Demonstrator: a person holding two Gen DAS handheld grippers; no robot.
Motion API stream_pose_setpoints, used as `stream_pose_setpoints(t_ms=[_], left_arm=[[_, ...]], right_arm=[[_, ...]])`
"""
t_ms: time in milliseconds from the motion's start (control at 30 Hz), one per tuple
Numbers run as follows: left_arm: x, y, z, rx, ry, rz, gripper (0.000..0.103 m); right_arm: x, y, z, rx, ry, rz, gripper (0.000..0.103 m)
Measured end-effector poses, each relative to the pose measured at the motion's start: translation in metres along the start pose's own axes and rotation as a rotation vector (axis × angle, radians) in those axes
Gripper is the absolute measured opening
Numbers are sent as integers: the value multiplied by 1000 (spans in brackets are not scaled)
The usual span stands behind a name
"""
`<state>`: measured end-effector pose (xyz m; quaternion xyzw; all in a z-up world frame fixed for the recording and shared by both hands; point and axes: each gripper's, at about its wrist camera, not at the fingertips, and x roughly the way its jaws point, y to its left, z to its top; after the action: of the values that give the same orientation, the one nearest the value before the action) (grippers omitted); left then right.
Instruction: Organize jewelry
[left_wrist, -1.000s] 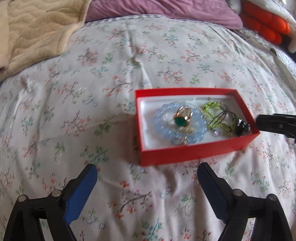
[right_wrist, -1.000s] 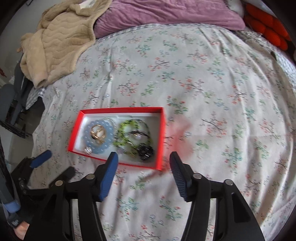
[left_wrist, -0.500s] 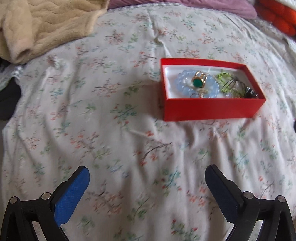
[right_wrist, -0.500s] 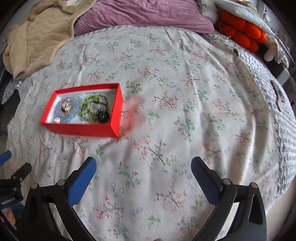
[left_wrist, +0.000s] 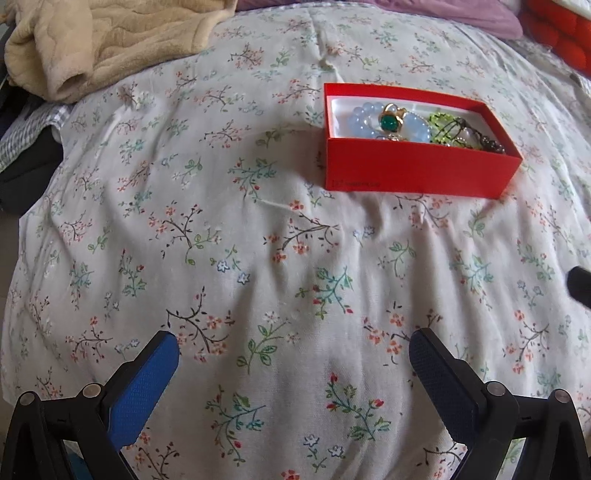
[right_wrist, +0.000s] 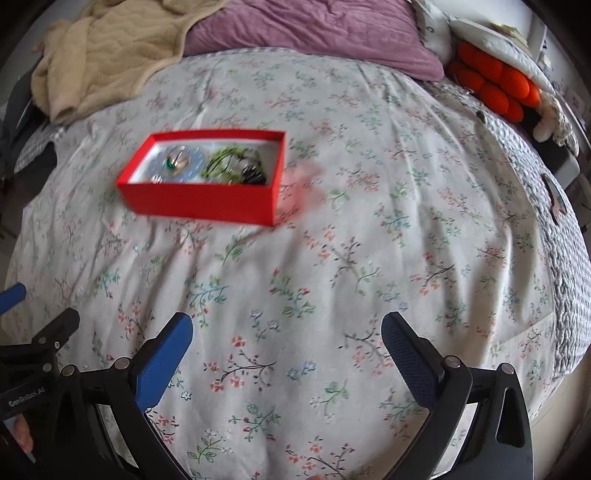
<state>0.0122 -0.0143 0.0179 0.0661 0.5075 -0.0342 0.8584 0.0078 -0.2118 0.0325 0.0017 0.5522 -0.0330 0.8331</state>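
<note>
1. Both tools have drawn back from the red box (left_wrist: 421, 155) since the earlier frames; the box now sits farther off in each view, and the jaws of both tools stand wider than they did a second ago.
2. Left tool (left_wrist: 295, 365): jaws fully spread, nothing between the blue pads, nothing held. It hovers over bare bedspread (left_wrist: 229, 258), angled steeply downward.
3. Right tool (right_wrist: 286, 350): jaws fully spread, nothing held. It hovers over the same bedspread, to the right of the left tool, whose black frame shows at the lower left edge of the right wrist view.
4. Box position: resting flat on the bed, well apart from both tools, ahead of the left tool and to its right, ahead of the right tool and to its left.
5. Box contents:
   - blue bead bracelet (left_wrist: 360, 120) at the left end;
   - gold ring with a green stone (left_wrist: 389, 120) lying on the bracelet;
   - green bead string (left_wrist: 441, 127) beside it;
   - dark beads (left_wrist: 493, 144) at the right end.
6. Beyond the box: a beige blanket (left_wrist: 110, 44) at the far left, a purple pillow (right_wrist: 314, 33) at the head of the bed, an orange cushion (right_wrist: 495, 88) at the far right.
7. Assessment: no loose jewelry is visible on the bedspread. With all pieces in the box and both tools empty and withdrawn, the task appears complete or nearly so.
</note>
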Motion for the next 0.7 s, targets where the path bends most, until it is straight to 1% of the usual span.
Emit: stream_pose_setpoints(t_ms=[167,467,700], left_arm=[[2,1,-4,-14,-10,-16,102],[6,8,-5,-43,-15,-7,102],[5,8,-5,-50,-20,-18,102]], right_arm=[[9,8,-5,-12,-1,-16,103],[16,17,-2,-8,8,2,103],[19,16,-4,-3,20,4,103]])
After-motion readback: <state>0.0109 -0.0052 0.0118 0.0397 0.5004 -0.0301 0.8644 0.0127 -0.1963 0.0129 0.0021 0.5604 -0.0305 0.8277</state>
